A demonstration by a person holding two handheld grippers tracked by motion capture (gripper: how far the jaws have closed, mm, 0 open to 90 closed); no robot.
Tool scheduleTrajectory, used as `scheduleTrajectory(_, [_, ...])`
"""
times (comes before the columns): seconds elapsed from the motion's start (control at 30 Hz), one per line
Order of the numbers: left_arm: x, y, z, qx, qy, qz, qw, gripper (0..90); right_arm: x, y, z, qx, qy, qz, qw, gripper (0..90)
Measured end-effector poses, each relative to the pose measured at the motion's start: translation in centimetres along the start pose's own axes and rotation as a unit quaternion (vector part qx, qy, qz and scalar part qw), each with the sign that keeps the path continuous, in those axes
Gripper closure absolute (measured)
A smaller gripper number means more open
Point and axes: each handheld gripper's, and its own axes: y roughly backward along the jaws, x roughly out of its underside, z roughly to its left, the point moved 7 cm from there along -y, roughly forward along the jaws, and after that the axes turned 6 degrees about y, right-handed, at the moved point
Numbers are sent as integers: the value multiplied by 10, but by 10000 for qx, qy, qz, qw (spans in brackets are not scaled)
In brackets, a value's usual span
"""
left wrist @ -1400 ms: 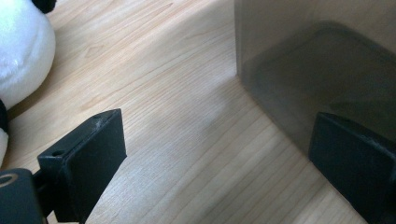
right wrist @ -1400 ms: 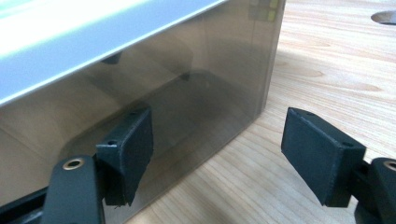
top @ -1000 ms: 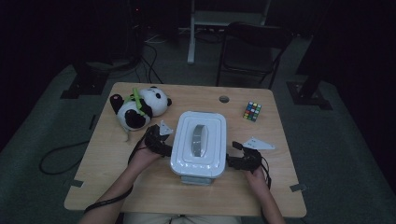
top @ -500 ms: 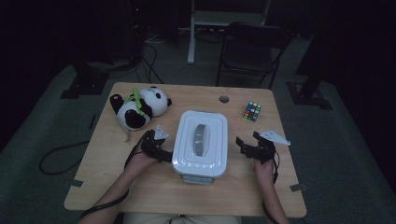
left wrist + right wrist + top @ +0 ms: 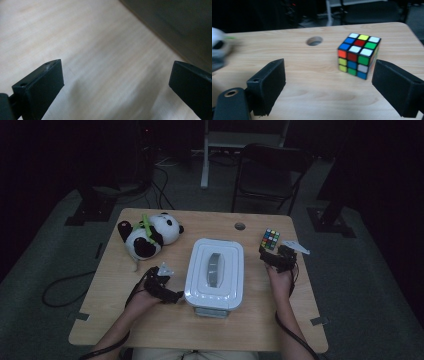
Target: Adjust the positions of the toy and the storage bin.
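Here the right gripper (image 5: 271,256) hovers low over the tabletop (image 5: 165,320) with its jaws spread wide and nothing between them; they have just been opening further. The colour cube (image 5: 359,55) stands on the wood just ahead of that gripper, nearer its right jaw than its left, and apart from both. Beyond the cube, farther ahead and toward the left jaw's side, a round hole (image 5: 314,40) is cut in the tabletop. The left gripper (image 5: 167,292) lies low beside the white lidded box (image 5: 215,274), which sits just off its right side, and its jaws also stand wide with only bare wood between them. A stuffed panda (image 5: 148,235) lies ahead of the left gripper, well apart from it.
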Motion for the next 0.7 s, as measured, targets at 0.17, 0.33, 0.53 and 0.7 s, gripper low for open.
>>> scheduleTrajectory(0.17, [6,3,0,81,104,-31,9999,3,-3,-24,-7,389,-13,272,9989,116])
scheduleTrajectory(0.33, [8,8,-1,14,-32,-193,9998,3,-3,-42,-19,677,-206,509,9962,117])
scheduleTrajectory(0.53, [10,13,0,-83,-236,-232,9994,4,-2,-60,-25,831,-247,759,9933,120])
scheduleTrajectory(0.7, [9,12,-1,-82,-231,-424,9988,4,0,-72,-28,895,-280,889,9916,136])
